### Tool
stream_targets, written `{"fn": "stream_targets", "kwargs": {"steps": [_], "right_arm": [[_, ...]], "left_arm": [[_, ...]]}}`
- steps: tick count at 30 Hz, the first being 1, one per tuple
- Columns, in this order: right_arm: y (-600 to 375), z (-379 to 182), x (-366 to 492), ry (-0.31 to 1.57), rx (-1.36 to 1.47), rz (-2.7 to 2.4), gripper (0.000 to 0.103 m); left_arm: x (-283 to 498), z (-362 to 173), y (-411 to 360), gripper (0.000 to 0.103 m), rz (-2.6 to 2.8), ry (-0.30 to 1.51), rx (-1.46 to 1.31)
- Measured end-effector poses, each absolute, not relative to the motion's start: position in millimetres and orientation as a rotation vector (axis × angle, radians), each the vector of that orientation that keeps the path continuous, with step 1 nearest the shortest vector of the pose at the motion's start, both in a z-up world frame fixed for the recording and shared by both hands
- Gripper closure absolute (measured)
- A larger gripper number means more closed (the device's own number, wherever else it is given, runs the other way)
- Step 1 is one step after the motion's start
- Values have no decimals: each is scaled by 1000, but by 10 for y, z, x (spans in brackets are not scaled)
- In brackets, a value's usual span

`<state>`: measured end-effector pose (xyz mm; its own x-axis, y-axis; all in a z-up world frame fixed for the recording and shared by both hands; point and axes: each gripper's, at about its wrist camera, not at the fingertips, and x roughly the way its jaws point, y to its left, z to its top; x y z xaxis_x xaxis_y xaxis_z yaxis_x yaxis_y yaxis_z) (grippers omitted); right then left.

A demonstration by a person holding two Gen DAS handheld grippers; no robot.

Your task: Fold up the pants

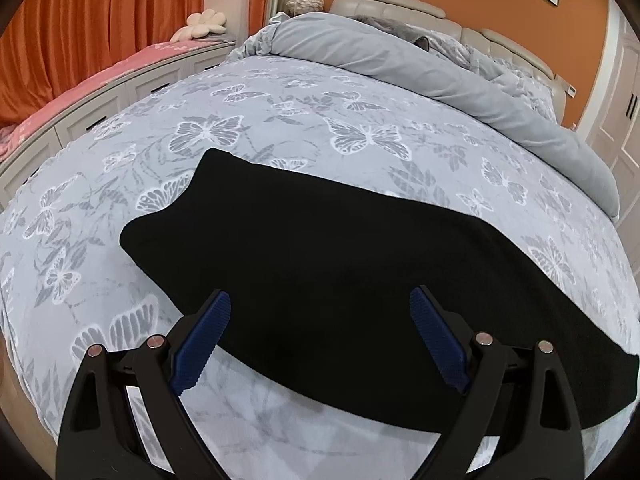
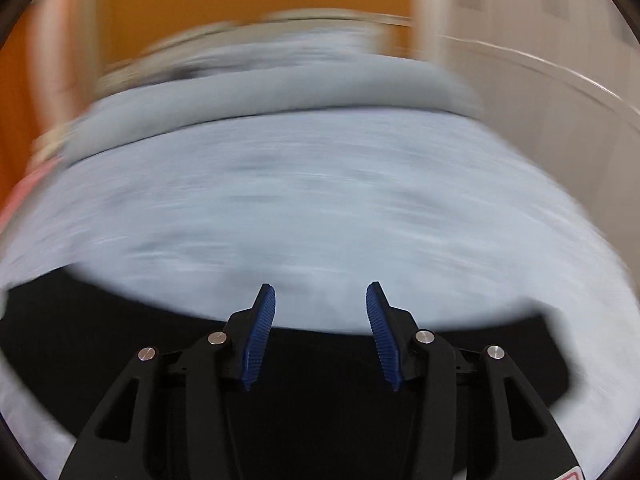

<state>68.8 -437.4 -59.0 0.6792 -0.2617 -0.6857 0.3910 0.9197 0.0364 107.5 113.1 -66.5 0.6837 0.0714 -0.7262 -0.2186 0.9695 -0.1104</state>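
Observation:
Black pants (image 1: 320,256) lie flat in a long band on the blue butterfly-print bed cover (image 1: 280,120), running from upper left to lower right. My left gripper (image 1: 320,300) hovers over their near edge with its blue pads wide apart and nothing between them. In the blurred right wrist view, the pants (image 2: 120,340) stretch across the bottom under my right gripper (image 2: 320,292). Its jaws stand apart with only bed cover (image 2: 320,200) showing between the tips.
A rolled grey duvet (image 1: 440,72) lies across the head of the bed before a padded headboard (image 1: 400,8). A pink-topped bench with drawers (image 1: 120,80) and orange curtains (image 1: 100,20) stand to the left. White wardrobe doors (image 1: 616,92) are at the right.

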Motion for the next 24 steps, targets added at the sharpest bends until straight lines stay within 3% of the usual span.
{"fn": "stream_targets", "kwargs": {"steps": [5,10,12,18,22,23,24], "right_arm": [[-5572,-1002,140,790,338,-568,55],[-5780,-1239,270,829,283,-521,55],[-5811,-1280,330,829,294,-469,96],[-5899,-942,245,696,238,-485,97],[-6091,-1415,350,810,290,-504,95],[-6054,-1362,349,796,266,-512,90],[-6044,-1275,355,794,264,-513,77]], "left_arm": [[1090,-703,944,13,134,811,-197],[1109,-690,782,13,131,751,-130],[1124,-698,764,13,134,734,-115],[1223,-754,782,13,162,727,-91],[1250,-806,755,13,157,745,-82],[1244,-815,746,13,156,747,-75],[1234,-815,739,13,155,746,-71]]}}
